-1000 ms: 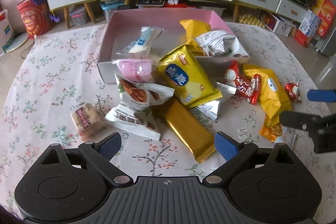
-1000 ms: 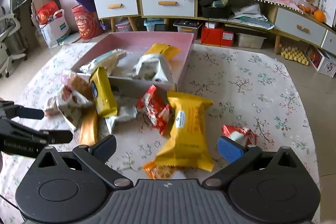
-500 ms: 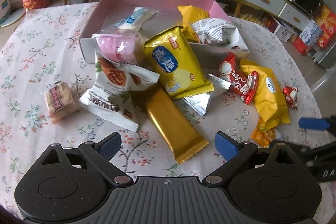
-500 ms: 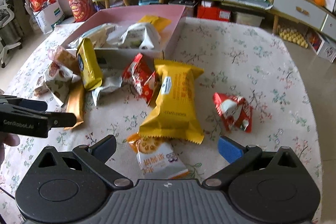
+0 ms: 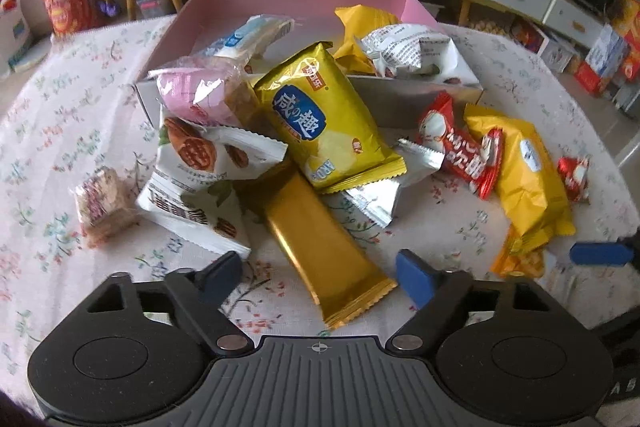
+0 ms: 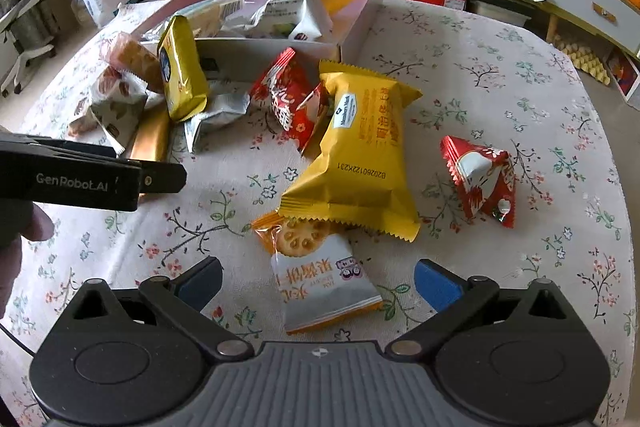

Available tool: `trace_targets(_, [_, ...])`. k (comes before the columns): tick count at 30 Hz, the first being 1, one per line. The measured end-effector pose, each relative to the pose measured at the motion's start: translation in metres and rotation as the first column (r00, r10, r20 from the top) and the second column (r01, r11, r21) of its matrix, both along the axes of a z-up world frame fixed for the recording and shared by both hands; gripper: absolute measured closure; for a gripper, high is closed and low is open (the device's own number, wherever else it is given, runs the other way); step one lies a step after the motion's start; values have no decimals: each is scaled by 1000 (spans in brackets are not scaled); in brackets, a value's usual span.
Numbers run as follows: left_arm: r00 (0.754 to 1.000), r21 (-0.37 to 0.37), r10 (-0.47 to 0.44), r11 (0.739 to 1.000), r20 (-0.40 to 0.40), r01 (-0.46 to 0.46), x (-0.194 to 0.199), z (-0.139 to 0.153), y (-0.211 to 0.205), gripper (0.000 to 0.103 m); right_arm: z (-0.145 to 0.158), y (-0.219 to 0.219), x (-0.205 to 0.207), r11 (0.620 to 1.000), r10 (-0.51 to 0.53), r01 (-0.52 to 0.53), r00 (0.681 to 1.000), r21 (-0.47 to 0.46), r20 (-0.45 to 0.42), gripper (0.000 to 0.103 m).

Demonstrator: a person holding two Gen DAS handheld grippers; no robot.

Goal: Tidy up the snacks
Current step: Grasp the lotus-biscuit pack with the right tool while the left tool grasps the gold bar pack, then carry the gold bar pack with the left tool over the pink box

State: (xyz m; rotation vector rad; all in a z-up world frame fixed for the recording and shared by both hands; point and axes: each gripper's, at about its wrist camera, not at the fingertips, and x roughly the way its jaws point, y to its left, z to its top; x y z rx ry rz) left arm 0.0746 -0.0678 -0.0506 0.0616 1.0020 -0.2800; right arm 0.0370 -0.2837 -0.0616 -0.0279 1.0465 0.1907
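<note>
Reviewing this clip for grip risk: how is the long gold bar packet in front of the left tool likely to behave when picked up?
The gold bar packet looks flat and straight, so it probably lifts fairly stiff rather than drooping. Its glossy foil may be slippery between the pads. Its far end lies under the yellow chip bag, so pulling it could drag or shift that bag.

Soft daylight, seemingly from the left, fills both fisheye views; glare streaks the gold wrapper (image 5: 320,247) and foil packets. Edges bow heavily, corners darken, and the left view's lower left looks slightly smeared.
</note>
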Motion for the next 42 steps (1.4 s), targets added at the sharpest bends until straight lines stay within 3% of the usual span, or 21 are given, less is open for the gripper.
trace_targets(3, [999,6,-35,999,11,35,-4,3,5,38,-2,3,0,1000,7,-7,1000,-15,5,25])
trace_targets(7, [998,16,-62,998,10,61,-5,5,15,66,0,6,-2,999,34,-34,999,-26,29,38])
trace_targets(14, [990,37,-143,989,-7,143,-9,7,32,68,4,15,-6,997,69,-67,996,-25,50,55])
trace_targets(21, [973,43,-227,973,-44,229,-17,8,46,68,8,26,-10,994,107,-106,992,-17,65,83])
trace_targets(26, [969,17,-246,969,-34,247,-21,8,52,63,9,34,-10,990,139,-139,988,-8,68,84])
trace_targets(30, [973,-7,-232,973,-1,232,-21,5,52,48,10,40,-10,988,154,-153,986,-6,70,82])
trace_targets(35, [973,19,-228,974,40,227,-19,3,45,48,10,43,-10,986,163,-164,985,7,65,72])
trace_targets(42, [978,16,-198,980,60,198,-13,1,43,54,9,45,-13,986,166,-166,984,-4,68,74])
